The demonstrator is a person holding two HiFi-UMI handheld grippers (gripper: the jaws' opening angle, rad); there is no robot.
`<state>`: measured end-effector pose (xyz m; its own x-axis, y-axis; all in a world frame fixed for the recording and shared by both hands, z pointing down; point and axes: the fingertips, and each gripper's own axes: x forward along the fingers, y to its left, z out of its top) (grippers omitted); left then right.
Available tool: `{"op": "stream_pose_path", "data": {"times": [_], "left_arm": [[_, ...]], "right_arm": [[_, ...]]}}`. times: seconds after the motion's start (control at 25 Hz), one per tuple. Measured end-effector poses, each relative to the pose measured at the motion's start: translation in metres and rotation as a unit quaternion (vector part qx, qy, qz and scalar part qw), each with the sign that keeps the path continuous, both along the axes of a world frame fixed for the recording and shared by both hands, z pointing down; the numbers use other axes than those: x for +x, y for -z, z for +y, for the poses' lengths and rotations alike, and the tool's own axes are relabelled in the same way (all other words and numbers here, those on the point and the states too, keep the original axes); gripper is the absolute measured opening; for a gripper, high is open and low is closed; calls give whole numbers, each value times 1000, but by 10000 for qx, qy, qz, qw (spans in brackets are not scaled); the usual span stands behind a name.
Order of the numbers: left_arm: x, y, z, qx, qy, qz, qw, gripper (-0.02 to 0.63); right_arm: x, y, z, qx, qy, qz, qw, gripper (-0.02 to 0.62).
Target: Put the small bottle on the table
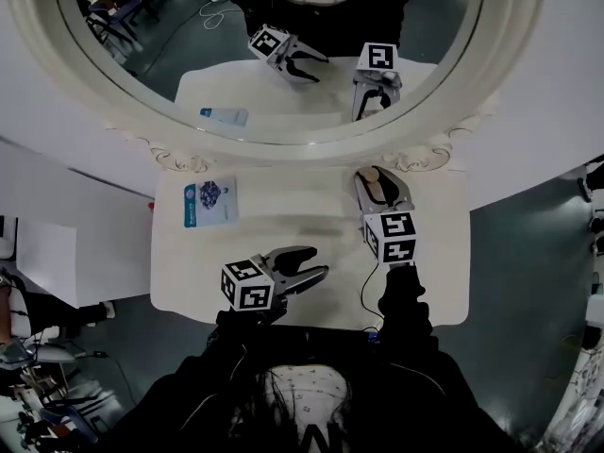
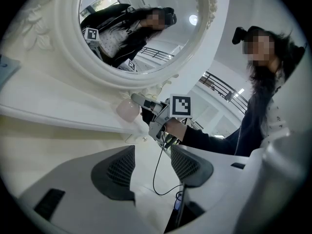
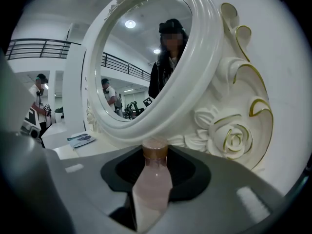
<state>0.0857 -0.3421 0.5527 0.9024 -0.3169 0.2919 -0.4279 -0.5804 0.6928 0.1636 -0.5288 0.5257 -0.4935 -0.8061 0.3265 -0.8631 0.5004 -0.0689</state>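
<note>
We judge the small bottle [image 3: 155, 182] light, slick and breakable; our right claw [image 1: 380, 190] grips its body, left claw [image 1: 316, 264] open.

Pale pink small bottle [image 3: 151, 182], white table [image 1: 283, 226]

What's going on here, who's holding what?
A person works two handheld grippers at a white table with an oval mirror. The right gripper has its jaws closed on a small pink bottle, held near the mirror's base. The left gripper is open and empty over the table's front. A booklet lies on the table's left side.
</note>
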Motion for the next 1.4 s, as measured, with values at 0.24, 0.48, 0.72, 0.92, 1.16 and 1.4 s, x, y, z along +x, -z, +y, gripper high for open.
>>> {"op": "stream_pose_path", "data": {"times": [0.24,0.48,0.72,0.92,1.16,1.4], "left_arm": [[-25,8,6,102,145,-30,9998,229],[-46,19,16,230,188,84,9995,229],[-68,36,27,463,217,325,9982,225],[-88,45,45,657,66,253,9975,224],[-111,52,70,1042,-330,-91,9940,224],[-133,60,93,1294,-630,-52,9896,224]], "right_arm": [[3,7,0,376,-242,216,9988,168],[7,36,17,539,-571,-24,9969,186],[-13,60,65,552,-446,-143,9974,186],[-52,76,113,564,-213,-277,9978,186],[-100,80,163,466,-126,-394,9981,186],[-144,87,210,461,-95,-429,9980,184]]}}
